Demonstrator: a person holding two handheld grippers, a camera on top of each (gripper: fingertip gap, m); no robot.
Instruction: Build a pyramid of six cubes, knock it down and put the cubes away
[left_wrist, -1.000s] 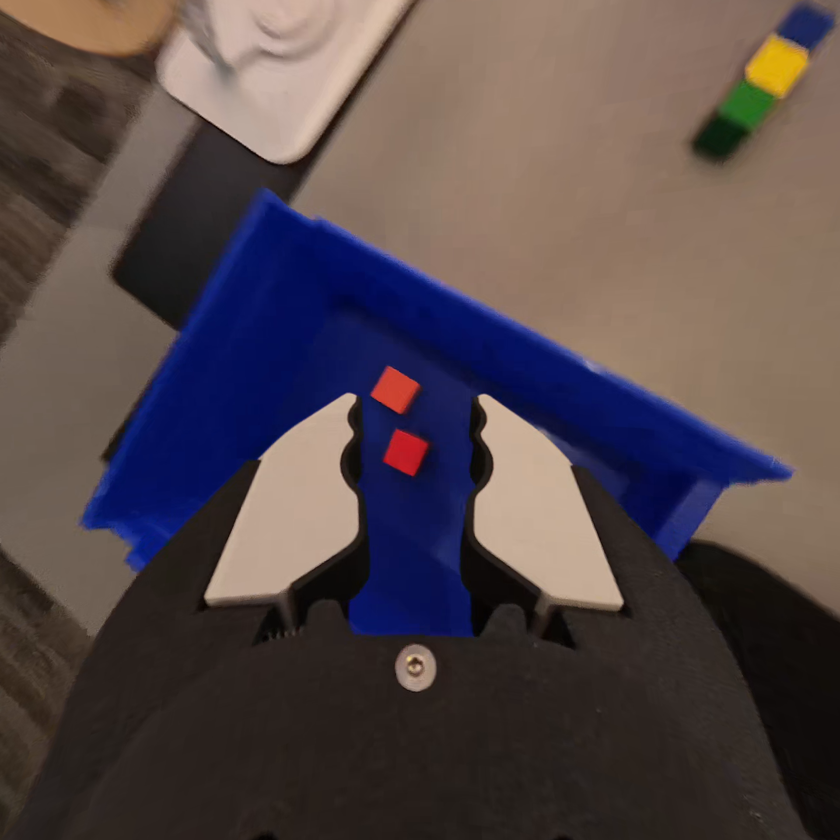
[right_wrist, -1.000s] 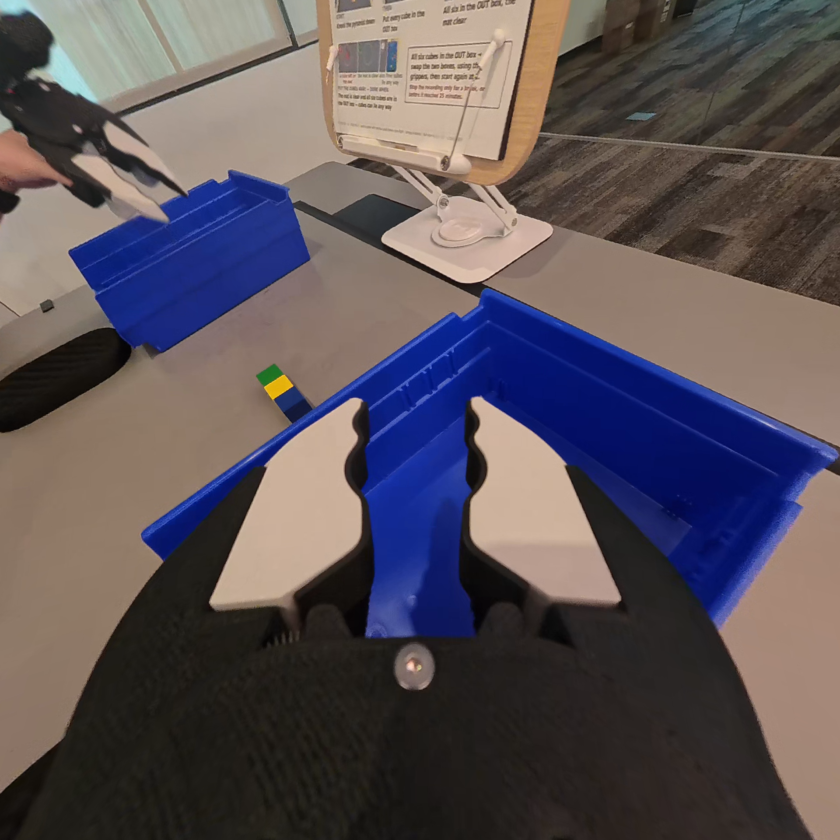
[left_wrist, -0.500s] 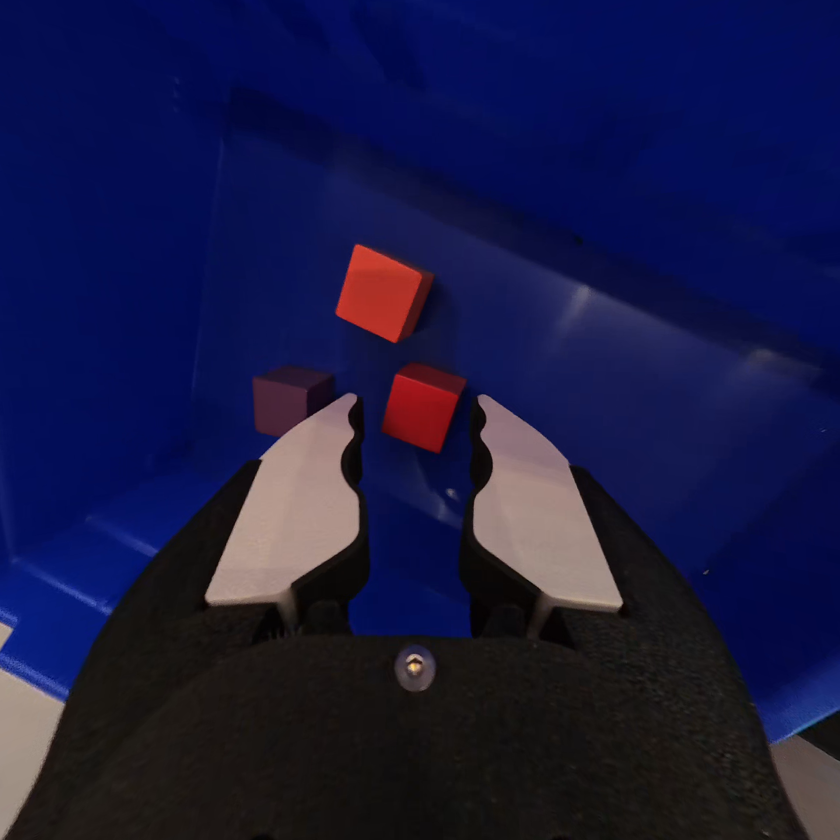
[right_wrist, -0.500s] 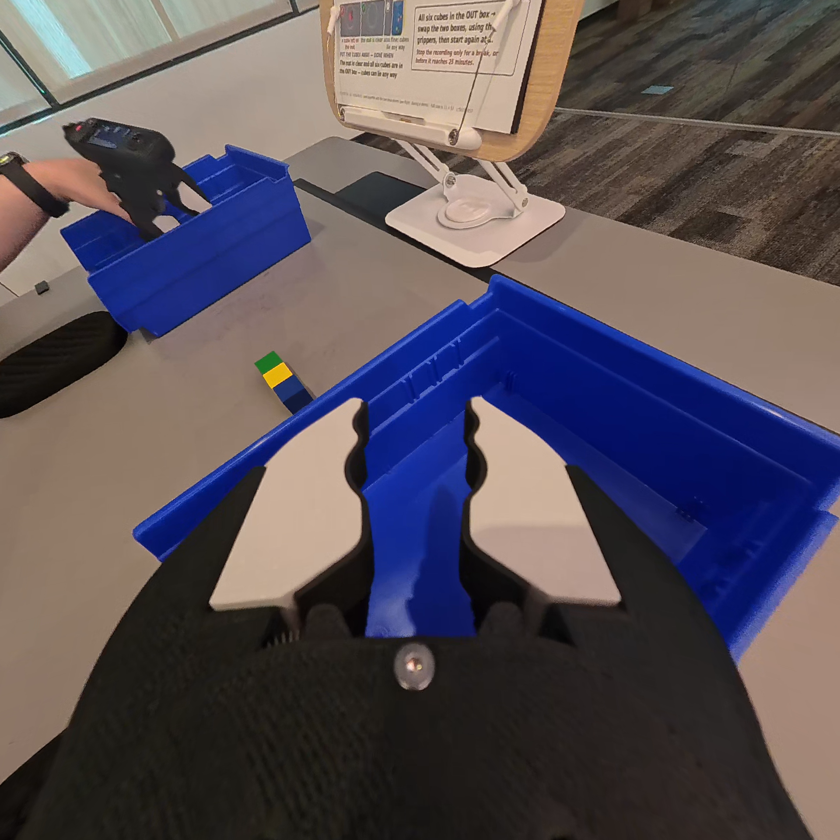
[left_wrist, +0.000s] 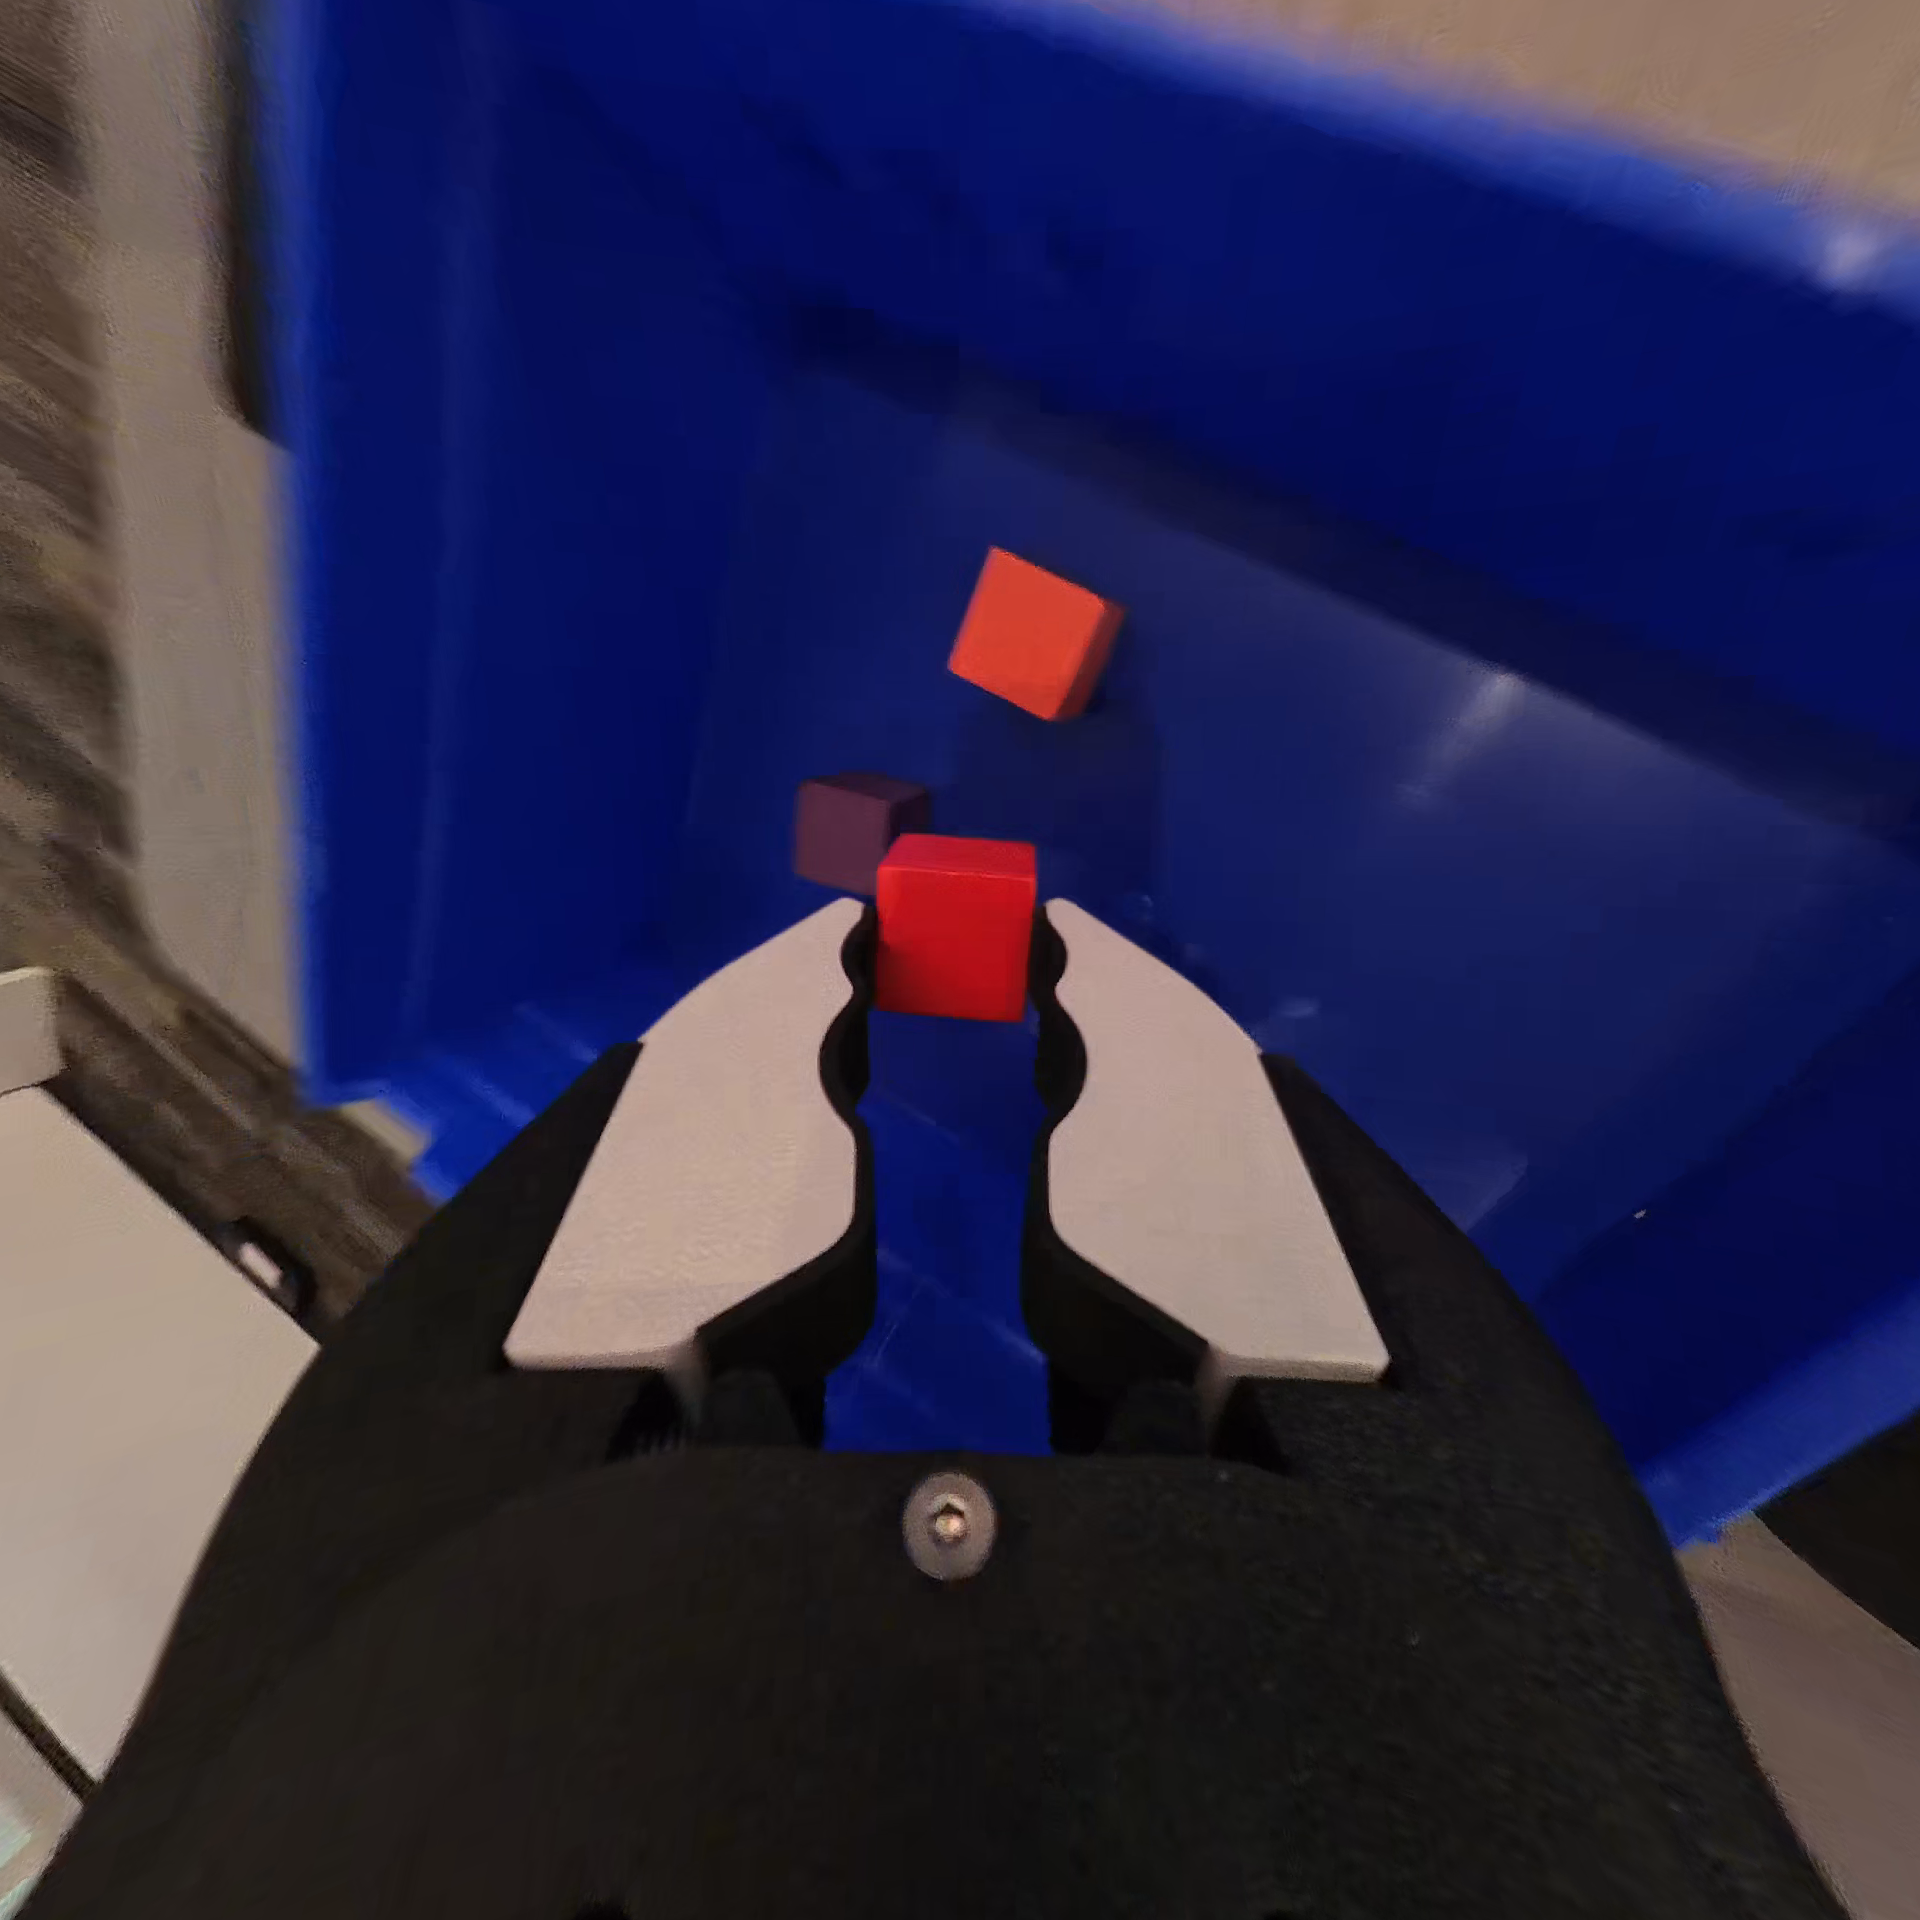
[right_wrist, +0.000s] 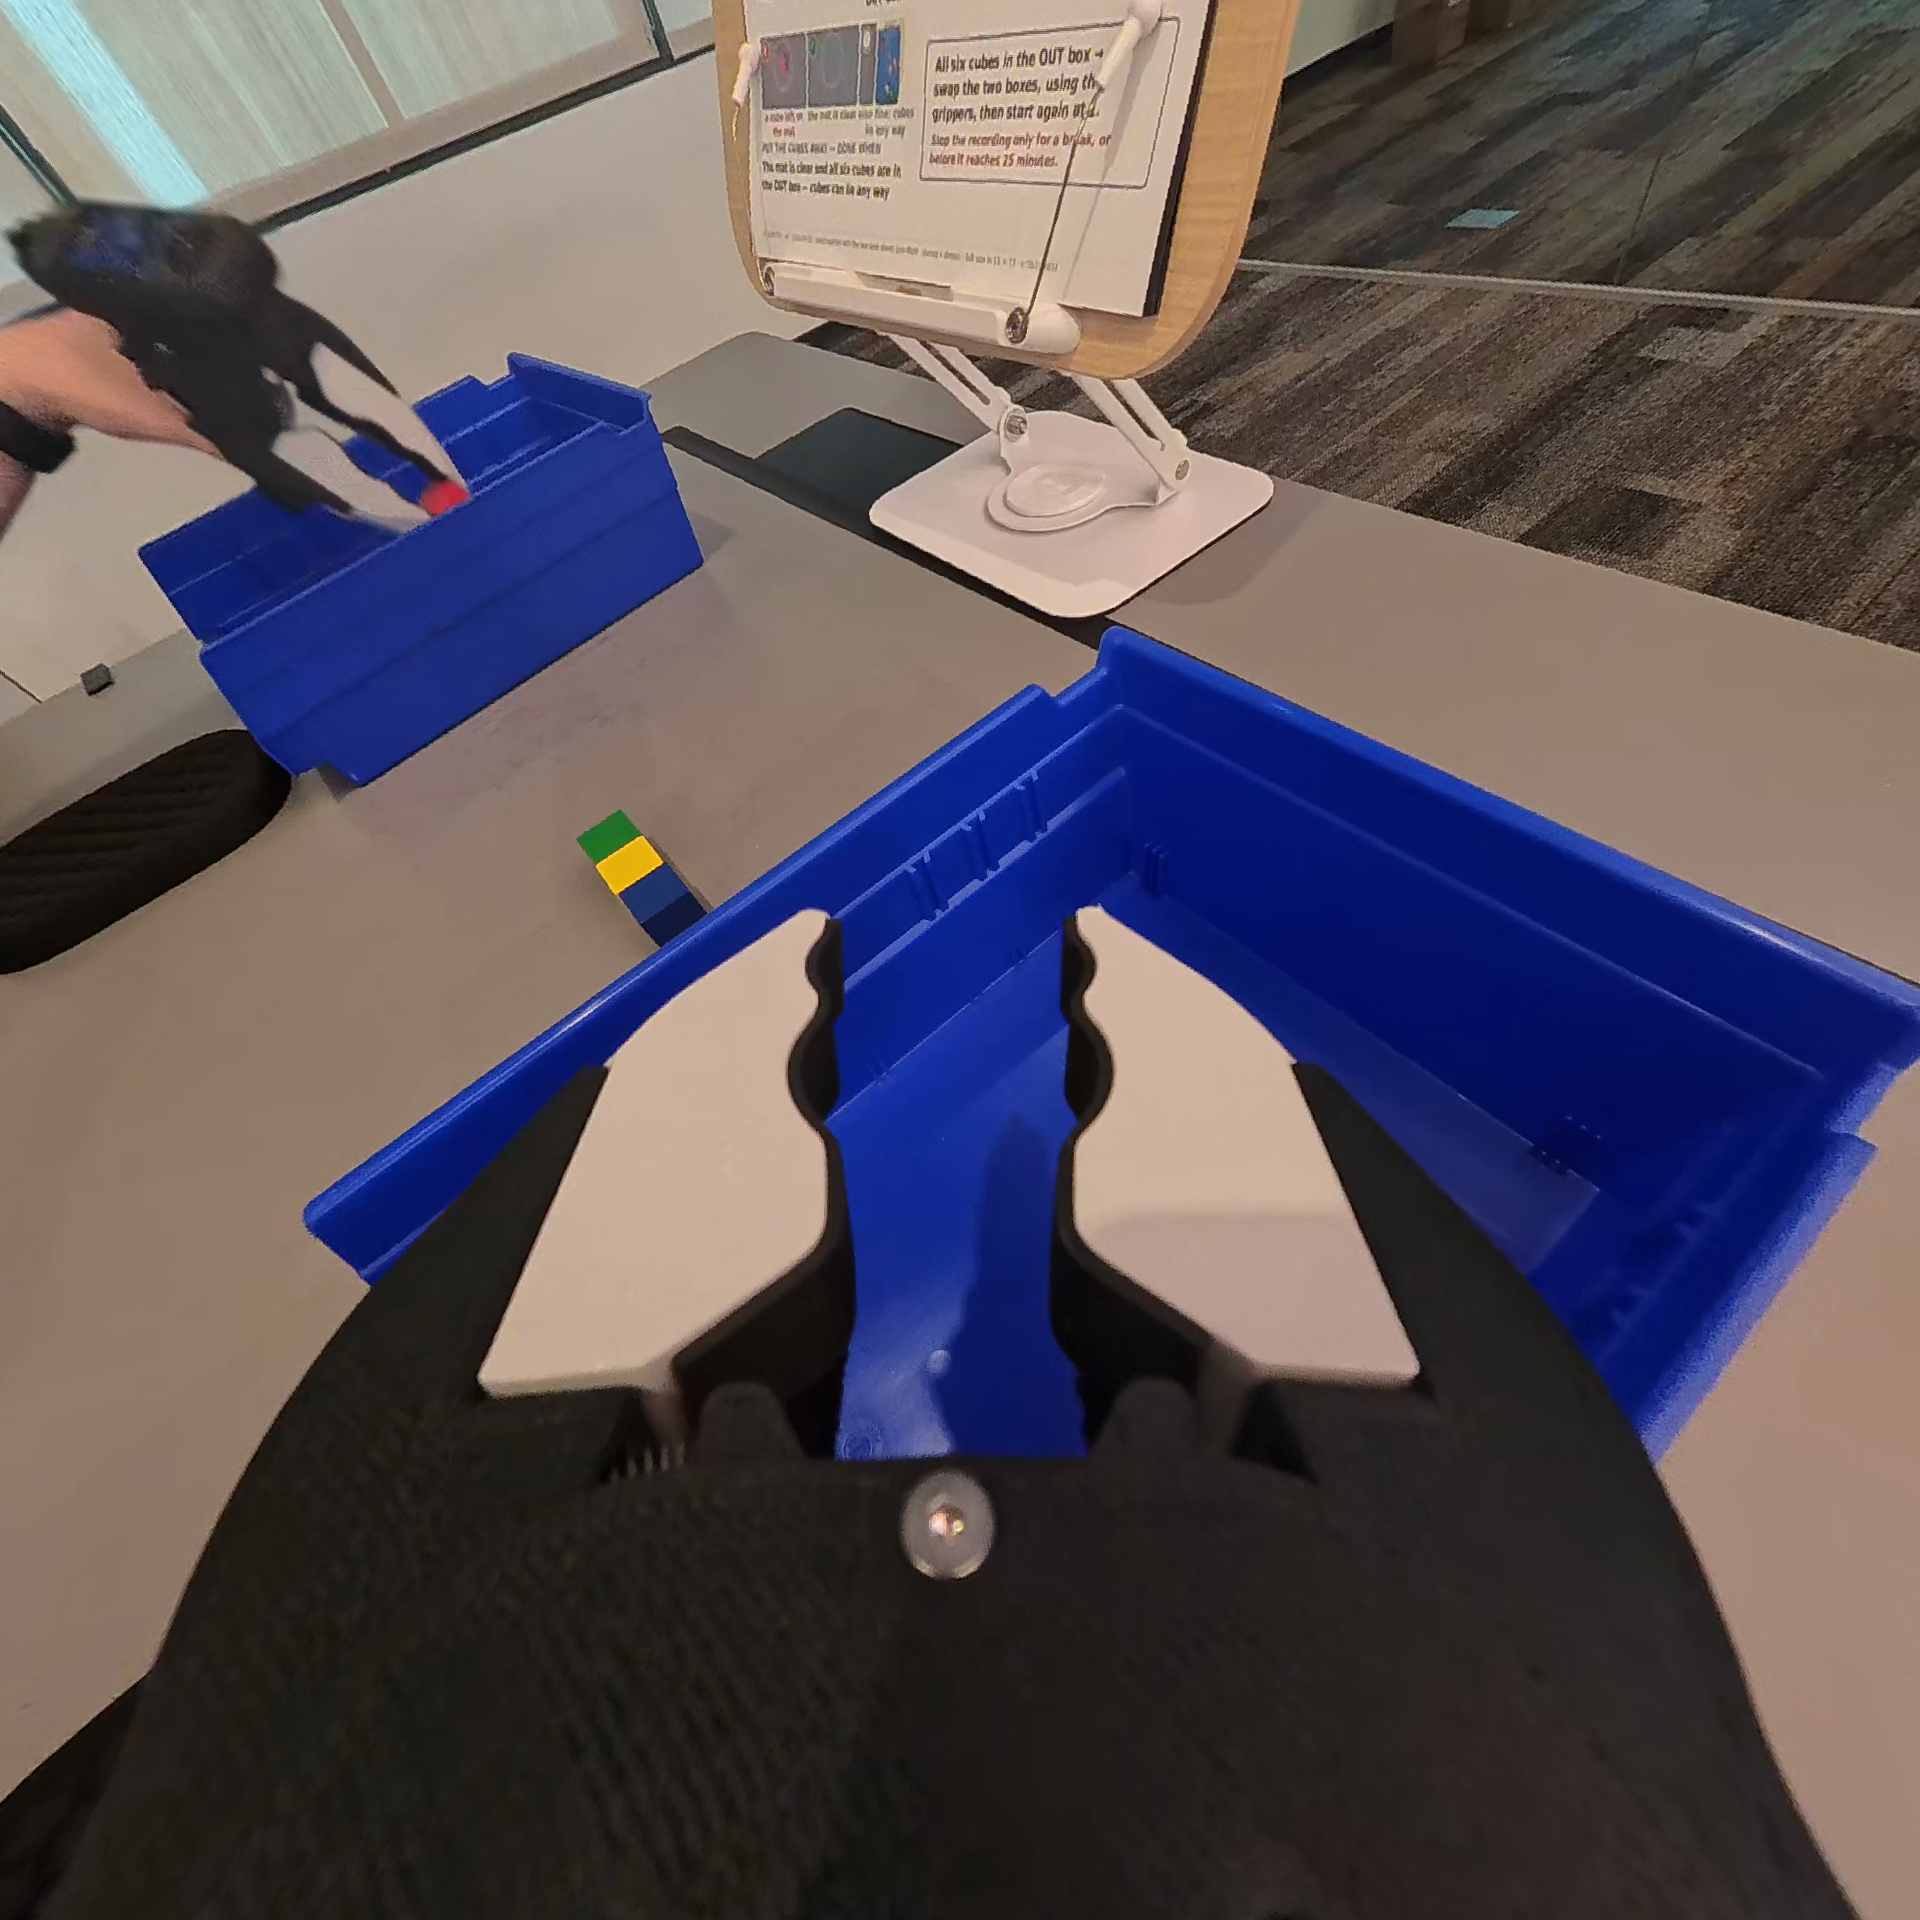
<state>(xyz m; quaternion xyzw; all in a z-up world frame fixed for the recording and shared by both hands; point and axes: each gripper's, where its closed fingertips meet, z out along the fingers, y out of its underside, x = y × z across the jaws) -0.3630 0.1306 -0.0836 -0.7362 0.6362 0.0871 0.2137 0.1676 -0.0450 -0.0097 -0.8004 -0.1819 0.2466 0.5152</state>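
Gripping the red cube (left_wrist: 954, 928) over the far bin (left_wrist: 1455, 436), the left tongs (left_wrist: 954, 914) should carry it level onto the cube row (right_wrist: 636, 871) mid-tabletop (right_wrist: 260, 1060), while the right tongs (right_wrist: 945, 935) hang open and empty over the near bin (right_wrist: 1507, 790).

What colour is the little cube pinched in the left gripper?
Red. The left wrist view shows it best, clamped between the fingertips.

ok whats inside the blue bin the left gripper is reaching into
On the floor of the blue bin lie an orange cube and a purple cube. The left gripper grips a red cube above them. The gripper's body hides the near floor.
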